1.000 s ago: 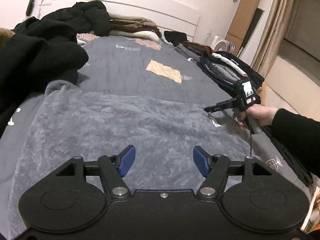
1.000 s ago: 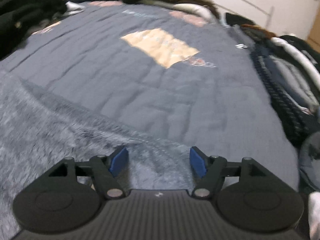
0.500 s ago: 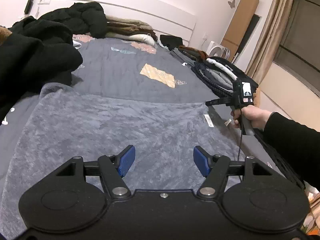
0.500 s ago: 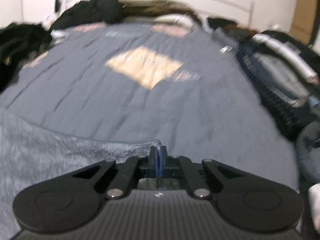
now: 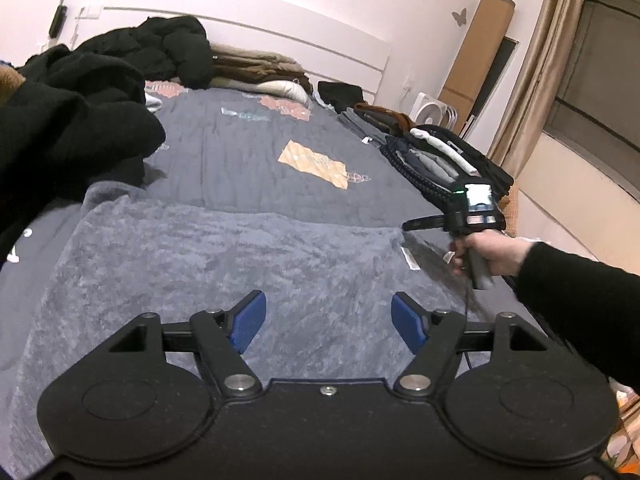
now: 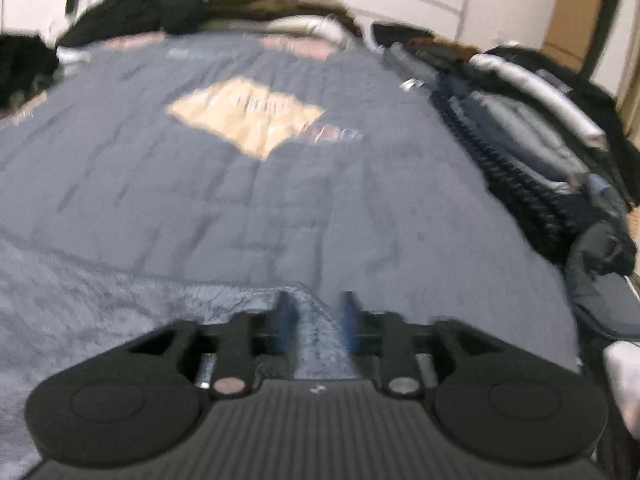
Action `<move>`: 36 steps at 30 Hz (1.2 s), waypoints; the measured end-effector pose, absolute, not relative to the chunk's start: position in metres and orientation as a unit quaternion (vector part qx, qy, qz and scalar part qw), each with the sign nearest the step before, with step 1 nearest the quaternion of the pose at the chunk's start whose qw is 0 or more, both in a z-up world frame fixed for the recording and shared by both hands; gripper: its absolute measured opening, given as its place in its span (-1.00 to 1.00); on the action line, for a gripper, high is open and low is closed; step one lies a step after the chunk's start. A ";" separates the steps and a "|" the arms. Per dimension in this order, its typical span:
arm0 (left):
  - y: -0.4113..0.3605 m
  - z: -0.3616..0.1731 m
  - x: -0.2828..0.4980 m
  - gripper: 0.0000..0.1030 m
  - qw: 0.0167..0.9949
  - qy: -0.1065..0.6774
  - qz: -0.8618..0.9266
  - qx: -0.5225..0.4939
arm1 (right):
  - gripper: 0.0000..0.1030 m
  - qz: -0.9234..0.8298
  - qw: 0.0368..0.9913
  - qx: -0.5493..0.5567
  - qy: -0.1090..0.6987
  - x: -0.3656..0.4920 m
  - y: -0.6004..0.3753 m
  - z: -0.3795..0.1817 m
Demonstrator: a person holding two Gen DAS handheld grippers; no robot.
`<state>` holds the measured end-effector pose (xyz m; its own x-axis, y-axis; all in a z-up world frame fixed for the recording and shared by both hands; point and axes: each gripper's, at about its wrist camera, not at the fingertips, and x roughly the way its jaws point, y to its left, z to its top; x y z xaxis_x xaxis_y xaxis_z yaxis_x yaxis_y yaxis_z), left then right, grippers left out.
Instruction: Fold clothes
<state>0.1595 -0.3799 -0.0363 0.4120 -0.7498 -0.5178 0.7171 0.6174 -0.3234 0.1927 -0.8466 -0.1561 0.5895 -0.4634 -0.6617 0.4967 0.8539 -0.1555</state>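
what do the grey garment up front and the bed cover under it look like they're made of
The grey garment looks like plush fleece, matte, judging by its fuzzy, mottled pile. The bed cover looks like smooth woven fabric, perhaps quilted cotton or polyester: flat and matte, with stitched lines and printed patches.

2 grippers [image 5: 327, 322], 1 grey fleece [image 5: 240, 264], 1 fan [image 5: 434, 114].

Right wrist view smeared throughout by motion blur, leaving the right gripper [image 6: 314, 322] with blue pads [image 6: 285, 320] soft-edged and contact with the grey fleece garment [image 6: 100, 292] impossible to judge. Near edge of that garment hidden under both gripper bodies. Black clothes pile [image 5: 60, 128] cut off at the left edge.
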 end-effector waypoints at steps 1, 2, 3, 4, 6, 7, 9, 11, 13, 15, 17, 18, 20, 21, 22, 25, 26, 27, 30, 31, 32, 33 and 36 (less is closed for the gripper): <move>-0.381 -0.034 0.158 0.33 0.840 0.319 -0.438 -0.026 | -0.14 -0.270 0.895 0.025 0.355 0.183 -0.844 -0.145; -0.381 -0.031 0.155 0.33 0.841 0.315 -0.440 -0.025 | -0.09 -0.270 0.899 0.037 0.344 0.170 -0.840 -0.134; -0.381 -0.027 0.152 0.33 0.842 0.308 -0.441 -0.021 | -0.05 -0.269 0.902 0.049 0.333 0.156 -0.836 -0.123; -0.381 -0.024 0.149 0.33 0.844 0.302 -0.443 -0.018 | -0.04 -0.268 0.905 0.061 0.324 0.141 -0.830 -0.113; -0.378 -0.015 0.142 0.33 0.846 0.292 -0.446 -0.015 | 0.04 -0.272 0.906 0.085 0.314 0.106 -0.810 -0.095; -0.376 -0.010 0.138 0.33 0.847 0.287 -0.447 -0.015 | 0.05 -0.270 0.906 0.097 0.311 0.092 -0.800 -0.089; -0.367 0.004 0.128 0.33 0.853 0.271 -0.446 -0.009 | 0.06 -0.266 0.908 0.129 0.296 0.056 -0.779 -0.074; -0.356 0.019 0.118 0.33 0.860 0.254 -0.443 -0.002 | 0.08 -0.265 0.910 0.157 0.276 0.019 -0.756 -0.061; -0.337 0.038 0.109 0.36 0.870 0.238 -0.432 -0.006 | 0.08 -0.264 0.912 0.175 0.261 -0.017 -0.735 -0.046; -0.317 0.058 0.100 0.40 0.880 0.227 -0.417 0.003 | 0.10 -0.264 0.914 0.188 0.243 -0.049 -0.713 -0.033; -0.297 0.079 0.091 0.40 0.889 0.216 -0.403 0.012 | 0.12 -0.266 0.915 0.201 0.229 -0.076 -0.693 -0.022; -0.287 0.089 0.086 0.40 0.894 0.210 -0.395 0.016 | 0.16 -0.267 0.915 0.207 0.222 -0.089 -0.683 -0.017; -0.267 0.110 0.077 0.40 0.903 0.198 -0.381 0.025 | 0.20 -0.268 0.914 0.220 0.208 -0.115 -0.662 -0.007; -0.257 0.118 0.072 0.40 0.907 0.193 -0.373 0.031 | 0.22 -0.269 0.914 0.226 0.201 -0.129 -0.652 -0.001; -0.246 0.126 0.067 0.40 0.910 0.188 -0.367 0.035 | 0.23 -0.265 0.915 0.231 0.200 -0.138 -0.641 0.000; -0.214 0.145 0.050 0.43 0.918 0.181 -0.351 0.041 | 0.27 -0.260 0.916 0.227 0.204 -0.157 -0.610 0.002; -0.203 0.149 0.044 0.45 0.919 0.180 -0.347 0.044 | 0.28 -0.260 0.917 0.222 0.206 -0.162 -0.599 0.003; -0.193 0.152 0.039 0.45 0.921 0.179 -0.343 0.047 | 0.29 -0.259 0.917 0.223 0.206 -0.167 -0.590 0.003; -0.167 0.151 0.022 0.47 0.926 0.178 -0.330 0.052 | 0.31 -0.254 0.917 0.231 0.202 -0.183 -0.567 0.002; -0.160 0.149 0.018 0.47 0.926 0.181 -0.326 0.051 | 0.32 -0.253 0.917 0.237 0.198 -0.188 -0.560 0.001; -0.152 0.145 0.016 0.47 0.927 0.185 -0.323 0.049 | 0.35 -0.253 0.916 0.242 0.198 -0.193 -0.554 0.000; -0.146 0.141 0.011 0.47 0.927 0.187 -0.320 0.047 | 0.36 -0.253 0.914 0.246 0.198 -0.198 -0.547 -0.002; -0.126 0.120 0.002 0.47 0.925 0.208 -0.315 0.040 | 0.38 -0.258 0.912 0.246 0.204 -0.210 -0.528 -0.011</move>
<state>0.0021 -0.1260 0.1205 0.7154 -0.5654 -0.4105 0.5989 0.7988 -0.0566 -0.2104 -0.5282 -0.0110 0.7832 -0.3709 -0.4990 0.5713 0.7460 0.3423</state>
